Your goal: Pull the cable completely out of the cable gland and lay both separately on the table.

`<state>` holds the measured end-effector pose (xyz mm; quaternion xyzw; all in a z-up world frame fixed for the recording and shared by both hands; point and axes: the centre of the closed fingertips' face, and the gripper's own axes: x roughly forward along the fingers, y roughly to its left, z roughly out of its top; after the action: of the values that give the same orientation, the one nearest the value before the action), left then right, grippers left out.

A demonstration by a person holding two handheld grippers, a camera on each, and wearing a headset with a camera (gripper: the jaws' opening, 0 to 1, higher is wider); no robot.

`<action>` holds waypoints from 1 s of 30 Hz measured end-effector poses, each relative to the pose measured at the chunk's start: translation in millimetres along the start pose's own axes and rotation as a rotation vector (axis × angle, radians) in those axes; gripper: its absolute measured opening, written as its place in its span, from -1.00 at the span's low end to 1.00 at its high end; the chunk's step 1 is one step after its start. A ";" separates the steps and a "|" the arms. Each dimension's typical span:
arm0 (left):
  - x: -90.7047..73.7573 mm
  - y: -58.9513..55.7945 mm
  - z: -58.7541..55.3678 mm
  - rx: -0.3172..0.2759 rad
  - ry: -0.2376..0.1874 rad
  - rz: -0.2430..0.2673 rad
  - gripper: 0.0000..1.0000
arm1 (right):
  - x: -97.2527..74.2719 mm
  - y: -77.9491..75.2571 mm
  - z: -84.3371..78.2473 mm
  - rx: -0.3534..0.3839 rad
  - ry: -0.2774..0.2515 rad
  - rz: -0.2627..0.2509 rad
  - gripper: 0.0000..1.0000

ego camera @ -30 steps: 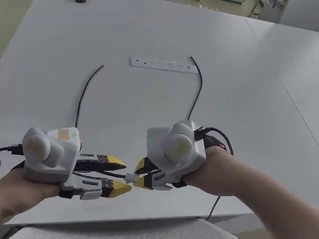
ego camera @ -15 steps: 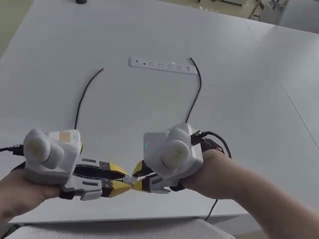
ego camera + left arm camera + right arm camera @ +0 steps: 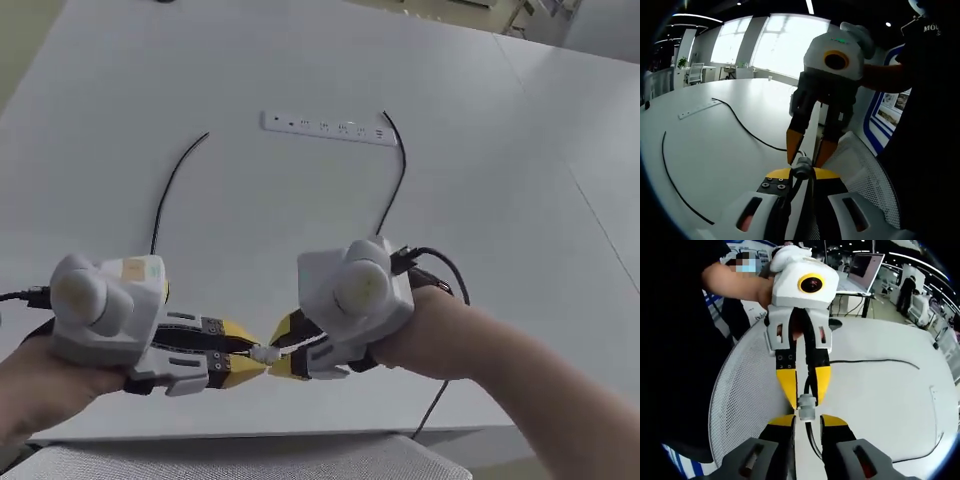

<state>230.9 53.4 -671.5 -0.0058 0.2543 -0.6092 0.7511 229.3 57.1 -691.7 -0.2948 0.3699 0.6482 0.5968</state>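
A small white cable gland (image 3: 265,353) hangs in the air above the table's near edge, between my two grippers. My left gripper (image 3: 248,353) comes in from the left and is shut on one end of it. My right gripper (image 3: 281,350) is shut on the other end. In the left gripper view the cable gland (image 3: 801,167) sits at my own yellow tips, with the right gripper (image 3: 804,162) reaching in from above. In the right gripper view the thin black cable (image 3: 809,377) runs out of the cable gland (image 3: 806,407) between the left gripper's jaws. More cable (image 3: 165,195) lies on the table.
A white power strip (image 3: 328,130) lies at the far middle of the white table (image 3: 500,200), and its black cord (image 3: 398,185) runs toward my right hand. A grey mesh chair seat (image 3: 740,405) sits below the table's near edge.
My left gripper's jaws, wide apart a second ago, have come together at the gland. Both grippers drew closer together, then eased slightly apart.
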 end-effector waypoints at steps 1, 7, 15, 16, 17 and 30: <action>-0.1 0.1 0.6 0.005 0.003 0.003 -0.70 | -0.7 2.3 0.3 0.024 -0.009 0.024 -0.54; -1.0 -2.9 1.3 0.083 0.031 0.015 -0.69 | -10.8 1.0 13.8 0.175 -0.090 0.217 -0.58; 0.7 -4.0 0.6 0.153 0.053 0.014 -0.69 | -6.1 0.7 9.9 0.204 -0.050 0.322 -0.67; 0.7 -3.8 0.7 0.157 0.054 0.016 -0.69 | -6.3 1.4 10.1 0.205 -0.050 0.328 -0.68; 0.6 -3.5 0.4 0.165 0.059 0.015 -0.69 | -6.4 2.3 10.4 0.214 -0.050 0.339 -0.68; 3.6 -0.6 -1.3 0.264 0.094 -0.006 -0.69 | -2.7 7.1 6.3 0.283 -0.037 0.468 -0.82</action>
<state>230.4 50.3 -673.8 0.1208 0.2067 -0.6394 0.7306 222.9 60.8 -685.0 -0.1029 0.5040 0.7155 0.4727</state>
